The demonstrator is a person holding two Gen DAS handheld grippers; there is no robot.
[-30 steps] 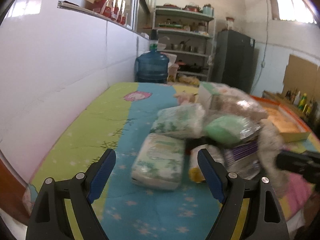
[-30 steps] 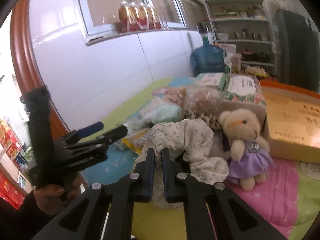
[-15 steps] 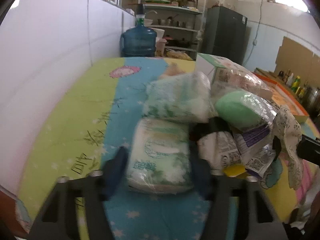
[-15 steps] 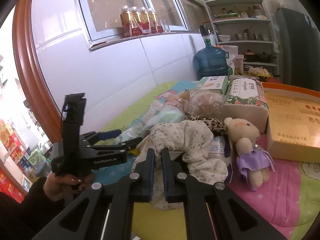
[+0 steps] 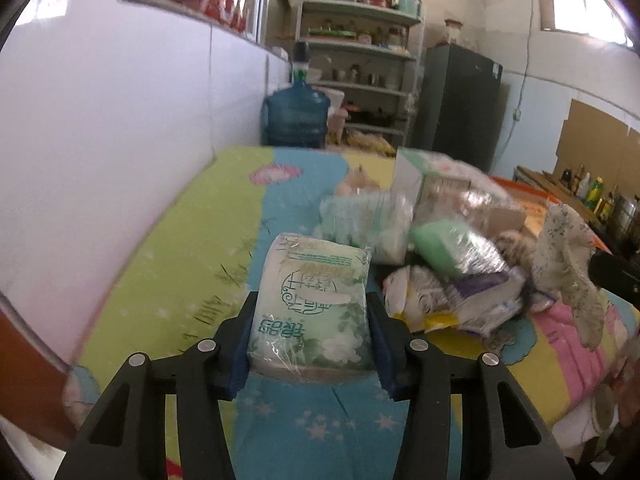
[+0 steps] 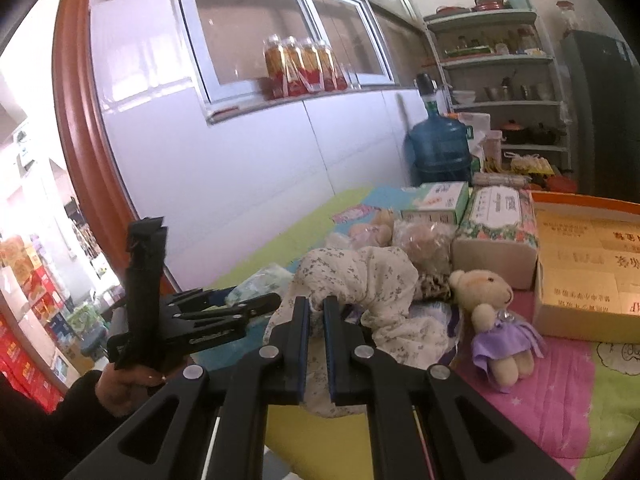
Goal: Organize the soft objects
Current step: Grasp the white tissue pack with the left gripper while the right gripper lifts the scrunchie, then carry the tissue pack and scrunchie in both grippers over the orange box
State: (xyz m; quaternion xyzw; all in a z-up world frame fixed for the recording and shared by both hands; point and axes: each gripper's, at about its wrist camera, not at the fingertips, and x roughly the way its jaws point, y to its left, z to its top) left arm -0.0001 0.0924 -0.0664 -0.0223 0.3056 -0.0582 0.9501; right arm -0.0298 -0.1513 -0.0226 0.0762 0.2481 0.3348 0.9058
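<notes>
Left gripper (image 5: 310,334) clamping tissue pack (image 5: 310,304), jaws having just been closing onto its two long sides; pack sitting at 6 o'clock of clutter pile. Looking light, squashy, film slippery: gripping mid-body seems best. Right gripper (image 6: 316,312) pinching floral cloth (image 6: 360,276), jaws nearly together.

A green-and-white plastic-wrapped tissue pack (image 5: 310,308) sits raised off the mat; a white floral cloth (image 6: 360,280) hangs draped, bunched.

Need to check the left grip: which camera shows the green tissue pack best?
Left wrist: the tissue pack fills the left gripper, both pads pressing its sides. Right wrist shows that gripper side-on, pack hidden.
</notes>
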